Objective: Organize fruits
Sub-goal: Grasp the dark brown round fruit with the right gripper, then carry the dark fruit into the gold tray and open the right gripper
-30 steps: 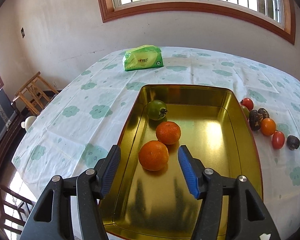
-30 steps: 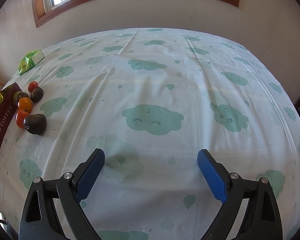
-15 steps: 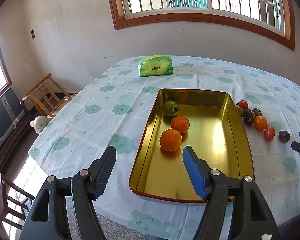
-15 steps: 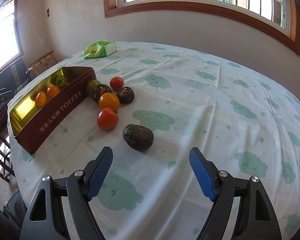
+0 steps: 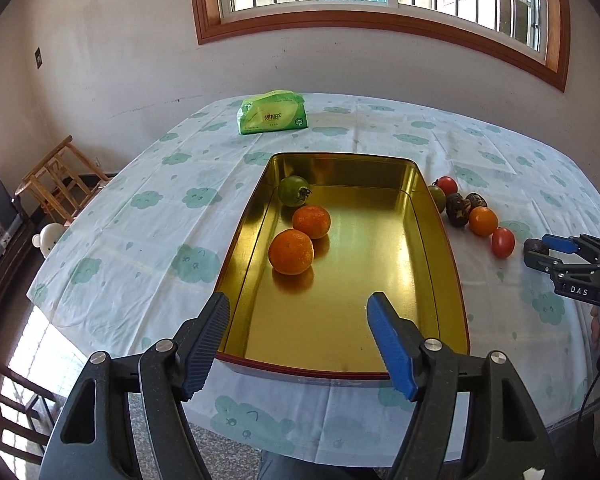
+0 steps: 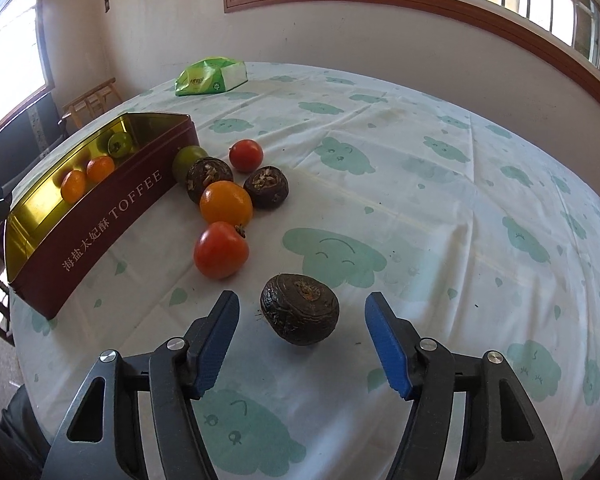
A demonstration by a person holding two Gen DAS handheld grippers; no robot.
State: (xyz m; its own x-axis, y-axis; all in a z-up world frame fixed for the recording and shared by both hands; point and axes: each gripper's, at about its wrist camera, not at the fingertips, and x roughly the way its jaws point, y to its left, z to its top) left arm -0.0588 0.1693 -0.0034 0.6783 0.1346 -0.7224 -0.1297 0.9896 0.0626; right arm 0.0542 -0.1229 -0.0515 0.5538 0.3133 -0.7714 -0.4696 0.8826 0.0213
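Observation:
A gold tin tray (image 5: 440, 240) with a red "TOFFEE" side (image 6: 112, 216) holds two oranges (image 5: 291, 257) (image 5: 311, 221) and a green tomato (image 5: 294, 191). My left gripper (image 5: 298, 320) is open and empty over the tray's near end. Several loose fruits lie right of the tray: red tomatoes (image 6: 221, 249) (image 6: 246, 155), an orange fruit (image 6: 226, 203), dark brown fruits (image 6: 266, 186) (image 6: 209, 174), a green one (image 6: 188, 158). My right gripper (image 6: 300, 320) is open, with its jaws on either side of a dark brown fruit (image 6: 299, 314). It also shows in the left wrist view (image 5: 548, 250).
A green tissue pack (image 5: 273, 117) lies at the table's far side. A wooden chair (image 5: 58, 178) stands left of the table. The table edge (image 5: 140, 364) runs close under my left gripper. Patterned cloth (image 6: 440, 200) stretches right of the fruits.
My left gripper has pulled back from the tray. My right gripper has swung left toward the fruits and closed in around the nearest dark brown fruit.

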